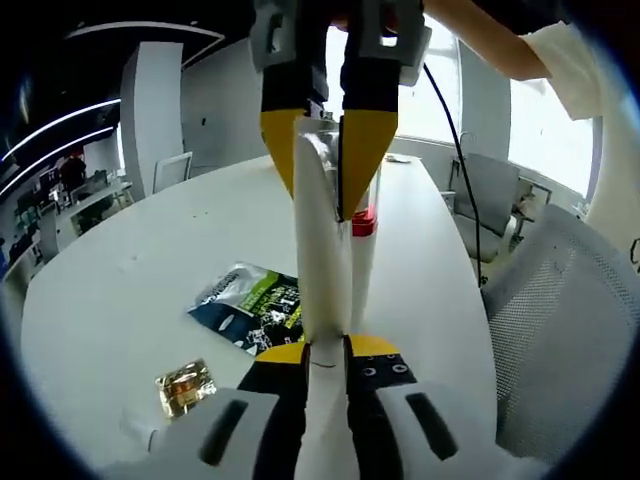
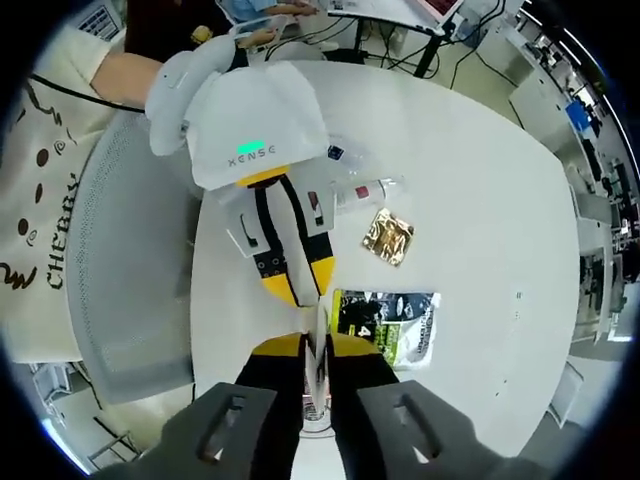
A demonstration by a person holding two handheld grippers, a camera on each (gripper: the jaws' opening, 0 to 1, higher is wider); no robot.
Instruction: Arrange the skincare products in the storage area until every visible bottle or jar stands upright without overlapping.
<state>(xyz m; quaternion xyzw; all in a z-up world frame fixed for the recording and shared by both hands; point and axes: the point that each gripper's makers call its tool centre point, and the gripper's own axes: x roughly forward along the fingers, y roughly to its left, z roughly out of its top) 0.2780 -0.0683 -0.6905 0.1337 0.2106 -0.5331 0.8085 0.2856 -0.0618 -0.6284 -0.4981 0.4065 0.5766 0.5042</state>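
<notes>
Gripping white tube lengthwise, both grippers

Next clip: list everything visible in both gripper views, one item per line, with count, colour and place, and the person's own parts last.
white tube: 1, white, held off the table between both grippers.
clear bottle: 1, clear with red band, behind the tube in the left gripper view; whether it stands cannot be told.
sachet: 1, dark with green and white print, flat on the table.
gold packet: 1, shiny gold, flat on the table near the sachet.
table: 1, white, rounded.
mesh chair: 1, grey, at the table edge.
left gripper: 1, yellow and black, shut on one end of the tube.
right gripper: 1, yellow and black, shut on the other end.
person's sleeve: 1, cream with print, behind the chair.
</notes>
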